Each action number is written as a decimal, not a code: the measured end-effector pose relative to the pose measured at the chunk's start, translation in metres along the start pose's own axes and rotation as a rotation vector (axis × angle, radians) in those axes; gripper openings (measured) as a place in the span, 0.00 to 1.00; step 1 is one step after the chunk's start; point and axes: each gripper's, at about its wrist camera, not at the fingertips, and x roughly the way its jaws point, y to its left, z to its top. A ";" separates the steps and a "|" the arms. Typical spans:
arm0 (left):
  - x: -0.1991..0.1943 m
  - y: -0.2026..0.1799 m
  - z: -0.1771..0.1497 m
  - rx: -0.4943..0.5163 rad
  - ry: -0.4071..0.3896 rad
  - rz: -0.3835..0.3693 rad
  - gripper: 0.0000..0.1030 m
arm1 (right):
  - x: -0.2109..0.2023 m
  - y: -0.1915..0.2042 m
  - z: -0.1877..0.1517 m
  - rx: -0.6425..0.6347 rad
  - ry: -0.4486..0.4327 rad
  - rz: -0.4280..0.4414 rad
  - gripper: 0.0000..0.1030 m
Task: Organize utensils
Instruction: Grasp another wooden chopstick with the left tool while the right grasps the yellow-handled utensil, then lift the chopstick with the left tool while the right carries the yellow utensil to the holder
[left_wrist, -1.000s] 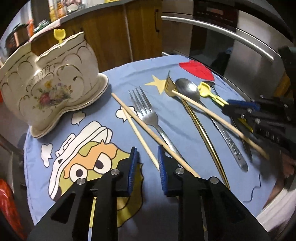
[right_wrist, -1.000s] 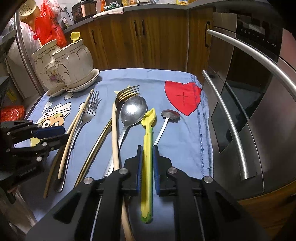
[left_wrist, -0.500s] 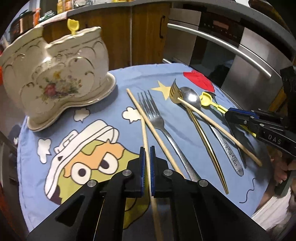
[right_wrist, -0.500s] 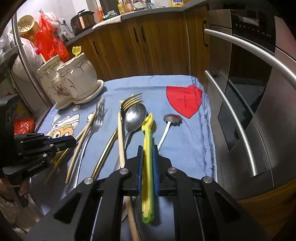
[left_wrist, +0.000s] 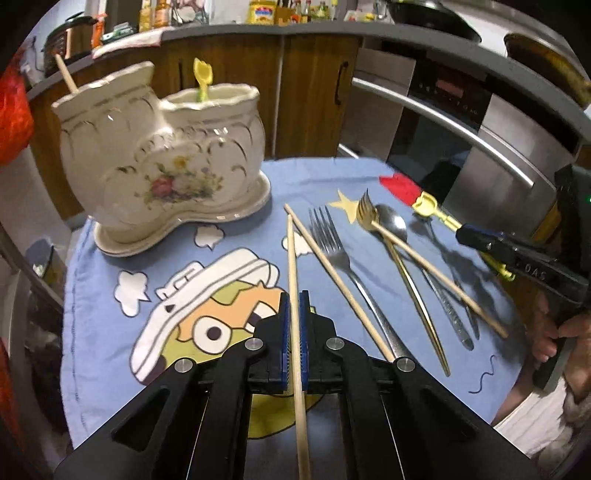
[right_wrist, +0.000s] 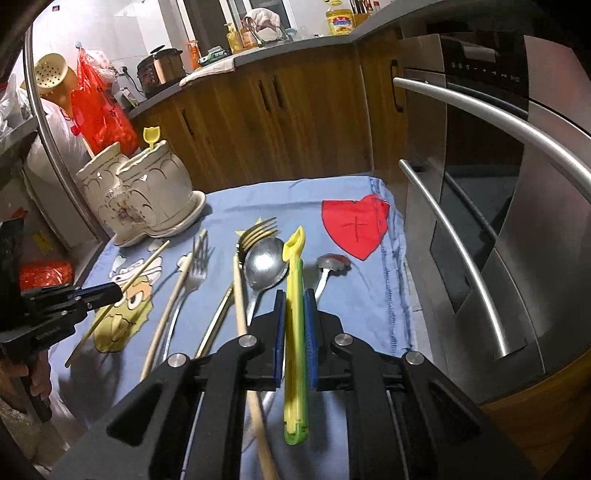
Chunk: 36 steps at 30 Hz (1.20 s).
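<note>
At the near edge of the desk (left_wrist: 92, 369), left hand-held gripper (left_wrist: 294, 306) is clamped on a chopstick (left_wrist: 293, 280), held clear above the blue cloth (left_wrist: 110, 332). Right hand-held gripper (right_wrist: 294, 306) is clamped on a yellow spoon (right_wrist: 293, 280), bowl end pointing away. Mid-cloth, lying side by side: second chopstick (left_wrist: 332, 273), steel fork (left_wrist: 332, 240), gold fork (left_wrist: 399, 258), third chopstick (left_wrist: 436, 273), big spoon (left_wrist: 391, 221), small spoon (right_wrist: 332, 263). At the far left corner, ceramic holder (left_wrist: 166, 162) stands upright on its saucer, holding another yellow spoon (left_wrist: 203, 77) and a stick (left_wrist: 66, 75).
</note>
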 end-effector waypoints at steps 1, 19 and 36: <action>-0.002 0.001 0.001 -0.004 -0.005 -0.005 0.05 | -0.001 0.002 0.000 -0.003 -0.006 0.000 0.09; -0.117 0.080 0.102 -0.117 -0.447 0.002 0.05 | 0.004 0.101 0.113 -0.032 -0.216 0.284 0.10; -0.047 0.142 0.159 -0.199 -0.628 0.047 0.05 | 0.093 0.135 0.173 0.038 -0.320 0.466 0.10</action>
